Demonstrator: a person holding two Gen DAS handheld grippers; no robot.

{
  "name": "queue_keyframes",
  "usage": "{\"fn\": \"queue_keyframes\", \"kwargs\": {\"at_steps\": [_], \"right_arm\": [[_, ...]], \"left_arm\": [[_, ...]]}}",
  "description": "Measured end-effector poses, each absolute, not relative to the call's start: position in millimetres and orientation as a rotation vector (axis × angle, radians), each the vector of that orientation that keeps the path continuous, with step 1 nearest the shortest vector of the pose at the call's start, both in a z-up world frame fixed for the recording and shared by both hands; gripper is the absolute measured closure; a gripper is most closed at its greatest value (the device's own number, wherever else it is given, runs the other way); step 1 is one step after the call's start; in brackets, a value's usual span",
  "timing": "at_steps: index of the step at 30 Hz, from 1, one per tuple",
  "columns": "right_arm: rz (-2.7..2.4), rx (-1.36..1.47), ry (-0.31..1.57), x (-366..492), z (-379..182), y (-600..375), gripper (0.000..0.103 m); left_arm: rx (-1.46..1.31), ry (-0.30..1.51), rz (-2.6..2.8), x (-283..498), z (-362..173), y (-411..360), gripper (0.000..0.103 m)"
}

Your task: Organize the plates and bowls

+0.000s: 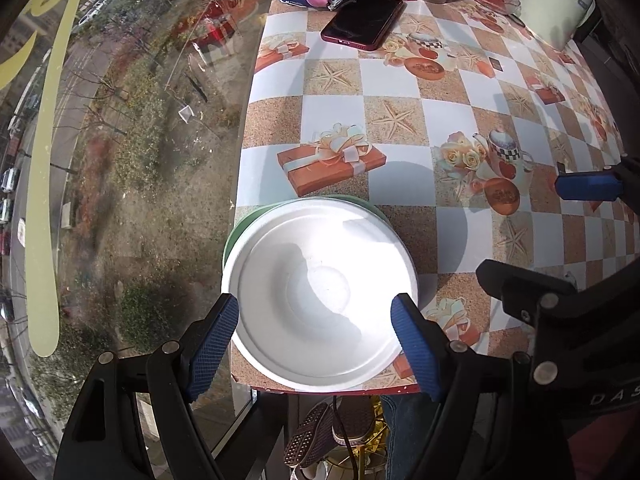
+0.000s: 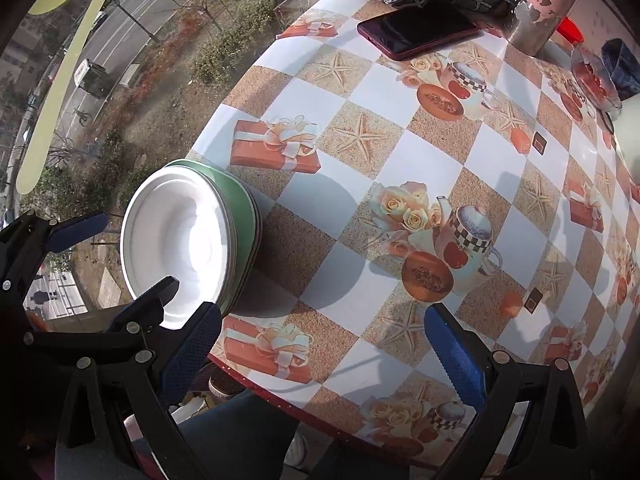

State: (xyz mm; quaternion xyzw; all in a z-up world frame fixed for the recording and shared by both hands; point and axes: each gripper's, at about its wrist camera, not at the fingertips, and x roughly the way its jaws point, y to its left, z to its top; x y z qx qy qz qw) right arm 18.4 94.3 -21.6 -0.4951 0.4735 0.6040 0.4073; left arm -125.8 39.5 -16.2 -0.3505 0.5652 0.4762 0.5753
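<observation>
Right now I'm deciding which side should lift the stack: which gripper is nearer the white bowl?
Left. The left gripper is open with its fingers straddling the white bowl. The right gripper is open over bare tablecloth, off to the bowl's right.

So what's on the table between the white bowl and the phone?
Nothing stands there. In the left wrist view, only printed tablecloth lies between the white bowl and the red-cased phone: gift-box and starfish pictures.
</observation>
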Motion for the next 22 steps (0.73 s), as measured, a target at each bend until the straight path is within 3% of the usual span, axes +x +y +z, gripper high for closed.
{"fn": "queue_keyframes", "kwargs": {"at_steps": [22], "right_arm": [[1.517,-1.224,1.230,36,-24,99,0.001]], "left_arm": [[-0.803,1.309,1.117,-109,-10,47,0.022]]}}
